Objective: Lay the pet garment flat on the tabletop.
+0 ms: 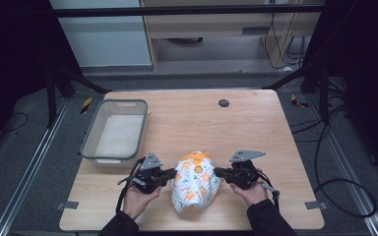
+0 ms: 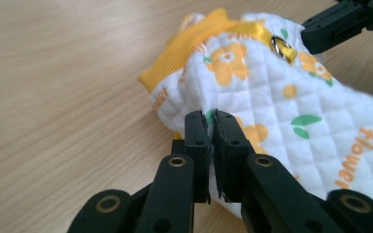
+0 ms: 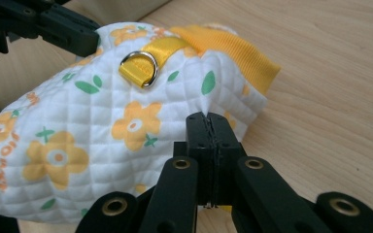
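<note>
Left of the quilted garment (image 1: pixel 195 183) and farther up the table (image 1: pixel 256 123), well apart, sits a grey basin (image 1: pixel 114 130); nothing lies between it and the cloth. The left gripper (image 1: pixel 171 173) pinches the garment's left edge, jaws clamped on fabric; the flowered garment itself lies near the table's front edge, between both hands; the right gripper (image 1: pixel 218 172) bites its right edge likewise. I'd worry that each bite is thin; a lift or a pull apart could slip the quilting free, or the metal ring (image 3: pixel 140 68) on its yellow strap could snag a jaw.
</note>
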`<state>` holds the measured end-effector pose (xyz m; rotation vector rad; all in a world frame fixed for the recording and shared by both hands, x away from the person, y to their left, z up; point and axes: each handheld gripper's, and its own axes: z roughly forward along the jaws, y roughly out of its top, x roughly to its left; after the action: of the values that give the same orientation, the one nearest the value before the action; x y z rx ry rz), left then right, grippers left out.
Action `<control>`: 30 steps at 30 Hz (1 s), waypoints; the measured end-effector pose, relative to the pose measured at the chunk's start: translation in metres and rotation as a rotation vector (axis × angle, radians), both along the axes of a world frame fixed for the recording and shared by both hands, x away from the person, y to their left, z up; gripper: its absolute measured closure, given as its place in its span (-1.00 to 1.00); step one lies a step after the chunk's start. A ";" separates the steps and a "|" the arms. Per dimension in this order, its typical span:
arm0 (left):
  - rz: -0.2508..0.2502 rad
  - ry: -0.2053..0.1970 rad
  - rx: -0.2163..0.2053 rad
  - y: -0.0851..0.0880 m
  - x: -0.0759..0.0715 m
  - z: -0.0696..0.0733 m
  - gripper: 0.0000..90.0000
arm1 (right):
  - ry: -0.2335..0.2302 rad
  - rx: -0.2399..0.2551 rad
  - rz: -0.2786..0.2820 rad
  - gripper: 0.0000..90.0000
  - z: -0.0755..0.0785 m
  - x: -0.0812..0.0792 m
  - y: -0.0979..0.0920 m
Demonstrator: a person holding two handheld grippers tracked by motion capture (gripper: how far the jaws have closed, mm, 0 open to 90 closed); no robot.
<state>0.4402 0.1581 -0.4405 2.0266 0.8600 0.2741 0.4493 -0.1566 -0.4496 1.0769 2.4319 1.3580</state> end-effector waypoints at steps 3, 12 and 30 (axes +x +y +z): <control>0.006 -0.019 -0.023 0.006 -0.005 0.012 0.93 | -0.015 0.014 0.007 0.99 0.007 -0.004 -0.004; -0.006 -0.057 -0.020 0.003 -0.012 0.028 0.97 | -0.070 0.017 0.023 1.00 0.027 -0.012 0.000; 0.243 -0.225 -0.009 -0.020 0.053 0.043 0.45 | -0.268 -0.041 -0.278 0.84 0.035 0.038 0.019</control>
<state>0.4928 0.1377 -0.3970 1.8397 0.9613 0.6206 0.4868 -0.1376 -0.4146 1.0952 2.0265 1.2646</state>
